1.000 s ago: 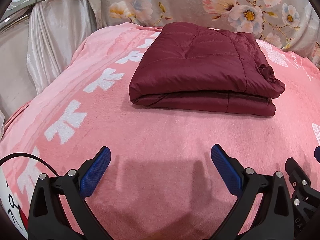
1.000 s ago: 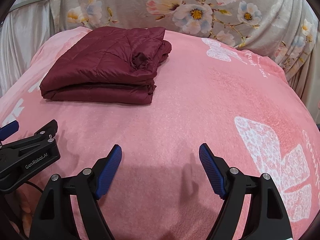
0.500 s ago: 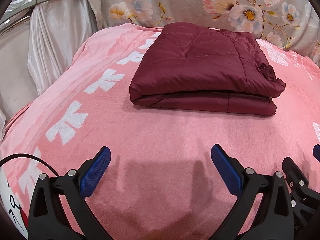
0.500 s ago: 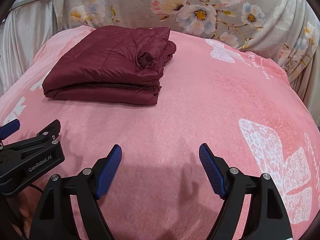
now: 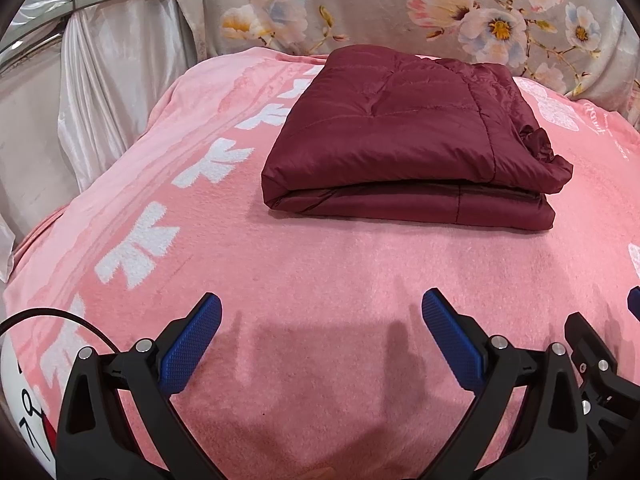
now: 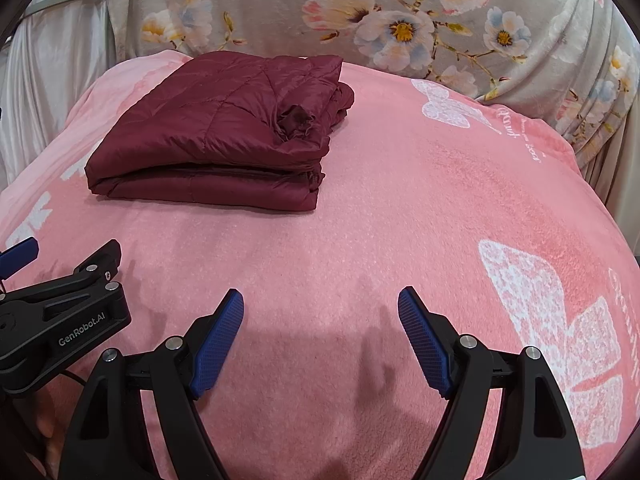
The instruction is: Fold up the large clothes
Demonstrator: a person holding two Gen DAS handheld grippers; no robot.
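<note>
Left wrist view: folded maroon jacket [image 5: 400,140] lies finished on bed [image 5: 320,272]; left tool [image 5: 320,328] and right tool [image 6: 320,336] gape empty, folding apparently complete.

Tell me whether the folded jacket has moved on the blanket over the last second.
No. The jacket keeps its place beside the white bows on the blanket; its slight shift in frame is camera drift.

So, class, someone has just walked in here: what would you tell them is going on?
A person holds a two-finger gripper in each hand over a bed covered with a pink blanket. A maroon quilted jacket lies on it, folded into a neat rectangle. The left gripper and the right gripper are both open and empty, short of the jacket and touching nothing. The folding looks done.
</note>
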